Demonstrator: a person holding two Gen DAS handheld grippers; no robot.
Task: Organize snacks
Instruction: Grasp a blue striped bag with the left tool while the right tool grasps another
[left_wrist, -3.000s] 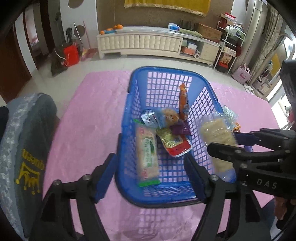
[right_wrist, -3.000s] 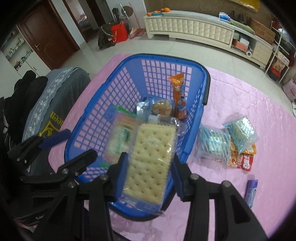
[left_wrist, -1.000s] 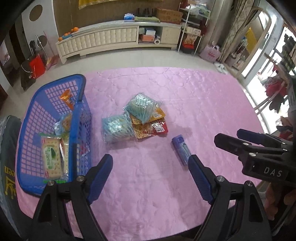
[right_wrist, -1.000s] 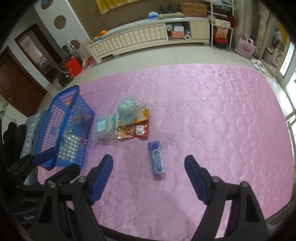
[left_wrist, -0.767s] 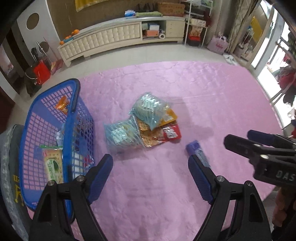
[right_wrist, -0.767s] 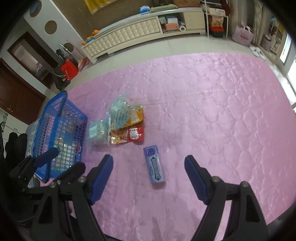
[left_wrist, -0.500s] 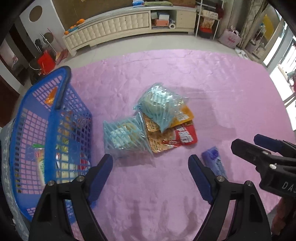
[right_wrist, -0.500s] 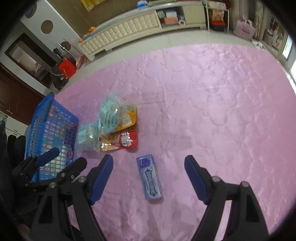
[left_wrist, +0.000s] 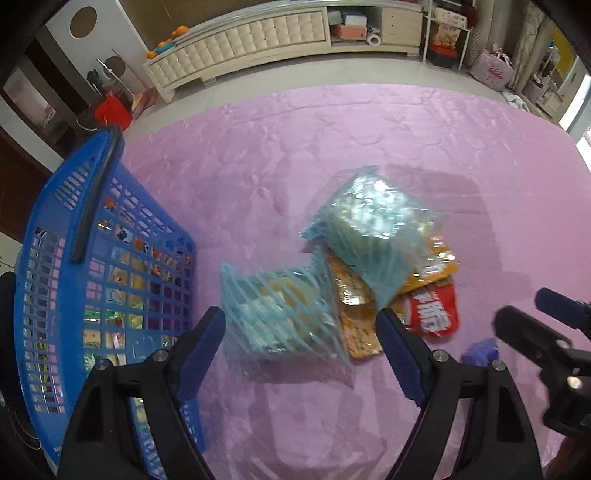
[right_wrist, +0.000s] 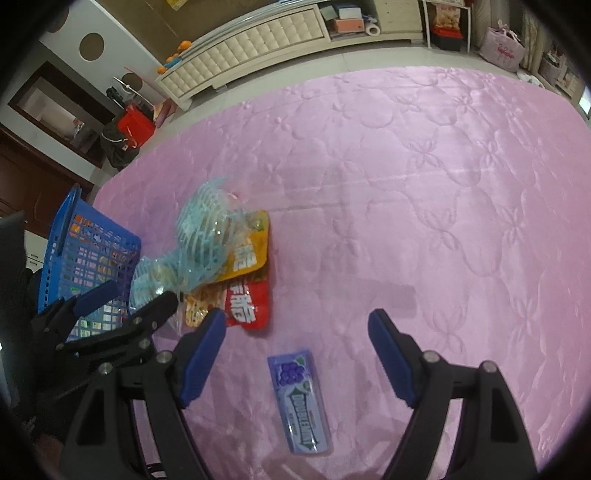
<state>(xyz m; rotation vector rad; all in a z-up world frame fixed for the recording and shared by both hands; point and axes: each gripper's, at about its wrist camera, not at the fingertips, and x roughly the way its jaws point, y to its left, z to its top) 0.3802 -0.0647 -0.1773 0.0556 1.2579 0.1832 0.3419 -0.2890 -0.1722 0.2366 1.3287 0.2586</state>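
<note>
L gripper (left_wrist: 301, 347) jaws wide, nothing clamped, pointing down over near blue-striped snack bag (left_wrist: 280, 314) w/ the bag between the pads, contact unclear. 2nd striped bag (left_wrist: 373, 232) lies on top of orange pouch (left_wrist: 436, 266) and red pouch (left_wrist: 432, 314). R gripper (right_wrist: 297, 354) also spread, empty, purple gum pack (right_wrist: 301, 402) flat on pink quilt (right_wrist: 424, 166) between its fingers, not touching. Blue basket (left_wrist: 74, 206) at left, snacks inside.

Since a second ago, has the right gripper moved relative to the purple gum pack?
Yes. The right gripper has closed in on the purple gum pack, now lying between its open jaws.
</note>
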